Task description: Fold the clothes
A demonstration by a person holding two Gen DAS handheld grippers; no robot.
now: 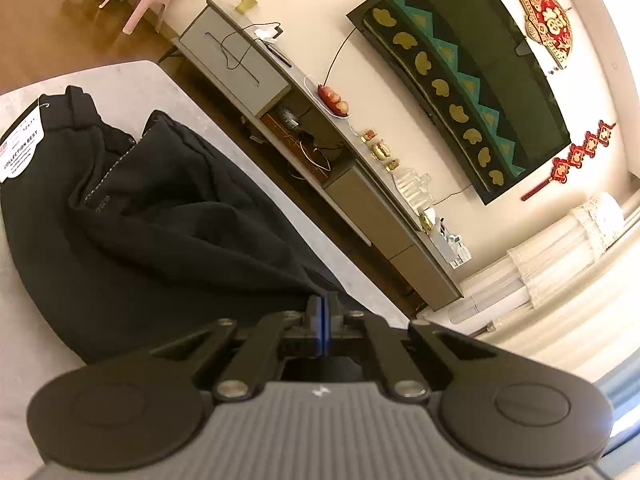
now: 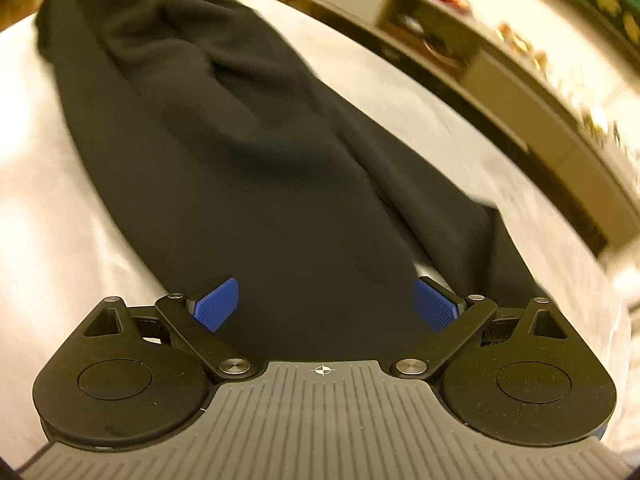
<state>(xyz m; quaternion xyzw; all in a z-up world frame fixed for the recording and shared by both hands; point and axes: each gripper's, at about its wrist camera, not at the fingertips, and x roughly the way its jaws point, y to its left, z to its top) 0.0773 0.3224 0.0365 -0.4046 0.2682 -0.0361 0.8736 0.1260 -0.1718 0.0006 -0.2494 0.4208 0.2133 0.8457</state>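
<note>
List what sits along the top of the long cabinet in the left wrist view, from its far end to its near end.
Yellow cup → white charger with cable → plate of red fruit → small gold ornaments → clear glassware.

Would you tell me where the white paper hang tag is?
In the left wrist view, the white paper hang tag lies at far left on the black trousers' waistband.
</note>
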